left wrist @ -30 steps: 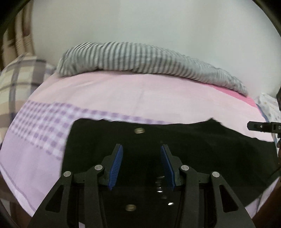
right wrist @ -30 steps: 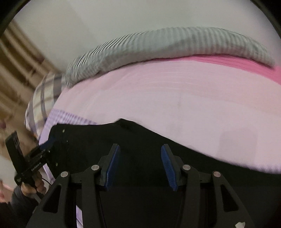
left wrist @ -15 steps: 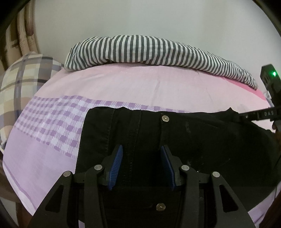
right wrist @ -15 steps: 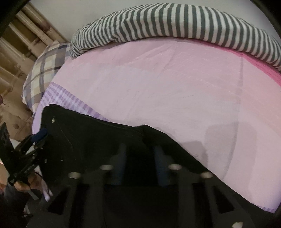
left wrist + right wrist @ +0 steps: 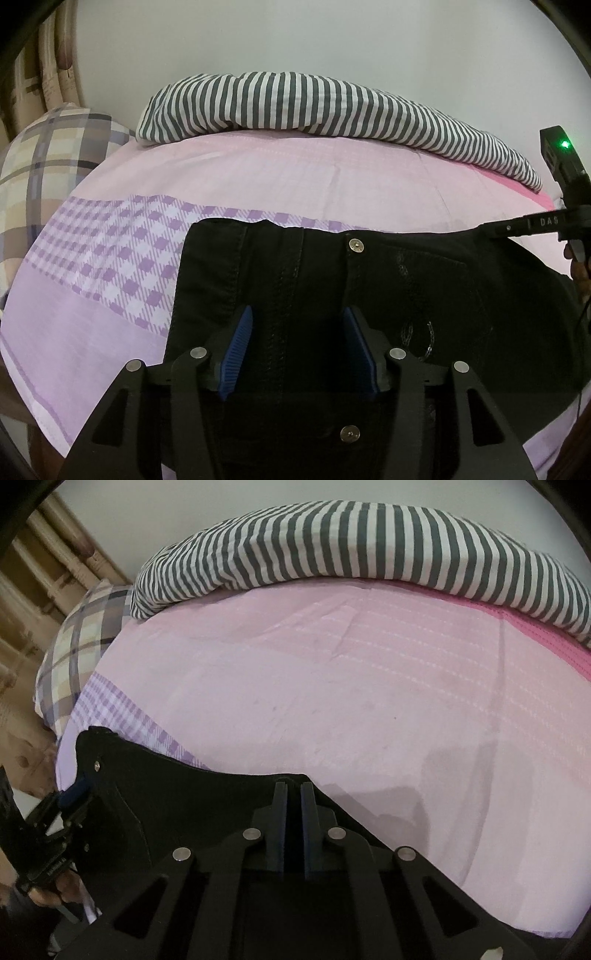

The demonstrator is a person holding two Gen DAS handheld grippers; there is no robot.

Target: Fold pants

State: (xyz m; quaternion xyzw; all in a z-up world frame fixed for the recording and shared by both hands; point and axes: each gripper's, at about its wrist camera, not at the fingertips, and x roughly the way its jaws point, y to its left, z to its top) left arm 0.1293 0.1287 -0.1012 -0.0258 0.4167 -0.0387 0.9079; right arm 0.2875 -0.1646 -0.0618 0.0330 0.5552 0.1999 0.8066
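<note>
Right gripper (image 5: 293, 788) fingers pinching black pants (image 5: 424, 291) edge – marked "DAS"; left gripper (image 5: 297, 321) fingers spread, just been opening.

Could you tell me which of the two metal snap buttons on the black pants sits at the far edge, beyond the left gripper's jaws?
The upper snap button, on the far edge of the black pants; the other snap button shows low, behind the jaws.

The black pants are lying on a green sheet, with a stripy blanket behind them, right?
Not quite. The sheet is pink and purple, not green, as the left wrist view shows. The black pants do lie on it, with the stripy blanket behind them.
</note>
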